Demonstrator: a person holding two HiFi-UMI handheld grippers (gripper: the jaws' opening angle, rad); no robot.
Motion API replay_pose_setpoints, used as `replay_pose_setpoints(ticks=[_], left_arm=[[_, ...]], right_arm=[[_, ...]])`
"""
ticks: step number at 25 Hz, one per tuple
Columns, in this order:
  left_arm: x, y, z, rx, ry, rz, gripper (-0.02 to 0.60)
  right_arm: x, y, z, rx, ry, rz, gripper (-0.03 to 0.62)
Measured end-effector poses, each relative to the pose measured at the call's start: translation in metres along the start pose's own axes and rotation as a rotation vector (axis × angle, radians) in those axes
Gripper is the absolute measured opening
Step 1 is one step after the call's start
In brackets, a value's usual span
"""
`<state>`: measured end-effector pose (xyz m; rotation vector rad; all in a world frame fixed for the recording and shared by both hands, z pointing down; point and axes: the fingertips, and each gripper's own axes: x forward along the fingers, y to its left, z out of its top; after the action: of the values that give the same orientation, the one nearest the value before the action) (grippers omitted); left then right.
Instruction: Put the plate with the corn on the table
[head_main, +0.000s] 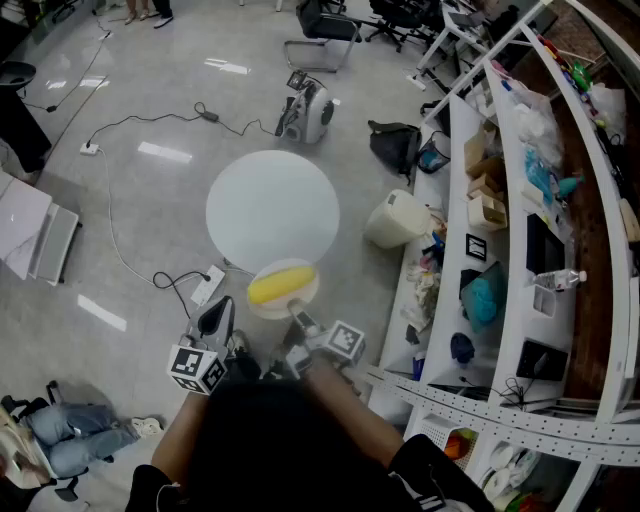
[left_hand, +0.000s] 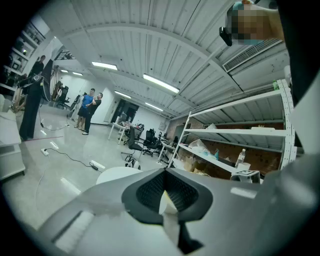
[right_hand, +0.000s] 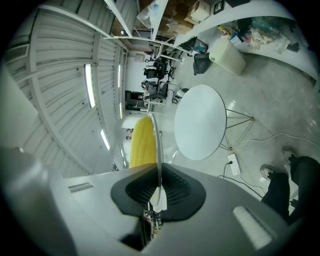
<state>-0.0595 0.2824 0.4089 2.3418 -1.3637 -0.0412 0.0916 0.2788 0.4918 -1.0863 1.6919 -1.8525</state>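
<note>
Right tongs (right_hand: 159, 192) are gripping the thin, stiff plate (head_main: 285, 311) by its near rim, and its loose corn (head_main: 281, 285) is likely rolling if tilted; left tongs (left_hand: 167, 197) are sitting closed, empty.

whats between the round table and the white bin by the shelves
Nothing: just bare floor separates the table from the white bin, clearest in the head view.

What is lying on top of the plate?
One yellow corn cob lies on the plate. The plate's middle under it is covered, and the right gripper hides some rim.
</note>
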Motion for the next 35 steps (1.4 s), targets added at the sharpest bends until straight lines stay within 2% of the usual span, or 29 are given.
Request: replay_pose_setpoints(ticks=[7, 14, 19, 27, 35], left_arm=[[0.000, 0.005, 0.001, -0.007, -0.001, -0.011, 0.005], [-0.003, 0.013, 0.003, -0.007, 0.001, -0.030, 0.005], [-0.003, 0.023, 0.007, -0.017, 0.003, -0.046, 0.005], [-0.004, 0.039, 0.015, -0.020, 0.001, -0.077, 0.005], [0.002, 0.051, 0.018, -0.025, -0.001, -0.067, 0.003]], right_arm=[[-0.002, 0.001, -0.007, 0.016, -0.001, -0.035, 0.028], [0.001, 0.004, -0.011, 0.013, -0.029, -0.012, 0.028], [0.003, 0.008, -0.018, 0.013, -0.046, -0.071, 0.026], [0.019, 0.016, -0.027, 0.011, -0.082, -0.035, 0.025], [0.027, 0.018, -0.023, 0.030, -0.108, -0.049, 0.025]])
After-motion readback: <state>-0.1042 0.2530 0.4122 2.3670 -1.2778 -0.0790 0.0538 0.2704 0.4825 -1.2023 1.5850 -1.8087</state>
